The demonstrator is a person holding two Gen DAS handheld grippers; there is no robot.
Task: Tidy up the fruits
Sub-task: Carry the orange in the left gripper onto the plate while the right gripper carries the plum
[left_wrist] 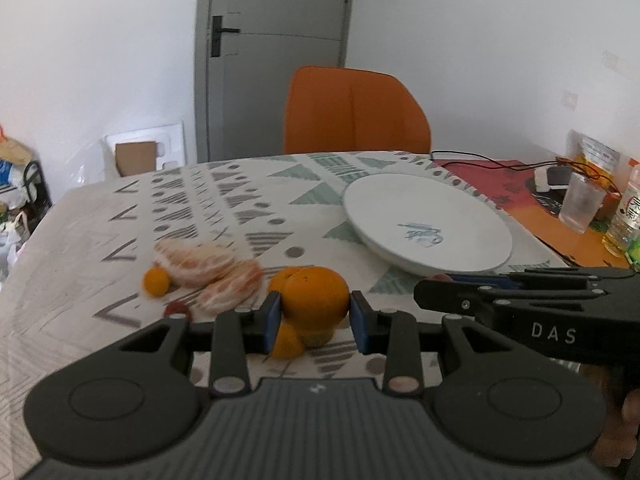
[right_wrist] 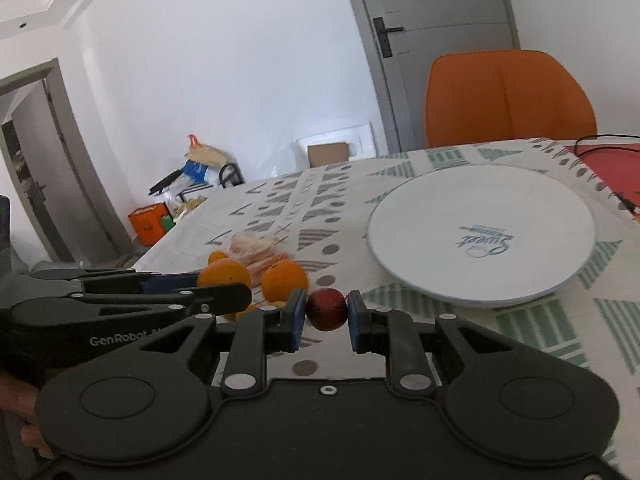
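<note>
Left to right across the patterned tablecloth (left_wrist: 120, 240): a small kumquat-like orange fruit (left_wrist: 156, 281) lies at the far left of the cluster, touching the peeled citrus segments (left_wrist: 200, 262) just beside it, with a second peeled piece (left_wrist: 232, 290) near them. Next comes the left gripper (left_wrist: 315, 316), its blue pads (left_wrist: 273, 320) pressed against either side of a whole orange (left_wrist: 314, 298); the fruit appears pinched and perhaps slightly raised above further small orange fruits (left_wrist: 286, 342) beneath it, though contact with them cannot be settled. To its right, the right gripper (right_wrist: 327, 320) has its jaws closed on a small dark-red fruit (right_wrist: 327, 309), possibly a plum or jujube, held between the pads close to the cloth. A second whole orange (right_wrist: 285, 280) sits loose just behind and left of that red fruit. Farthest right lies the white plate (right_wrist: 400, 248), bare, with a blue printed motif at its centre. The decisive relation: the plate lies ahead and to the right of both grippers, and the right gripper is the nearer, so its red fruit would probably travel the shorter path forward-right over the near rim. Both fruits are roughly round, so no long axis constrains placement.
</note>
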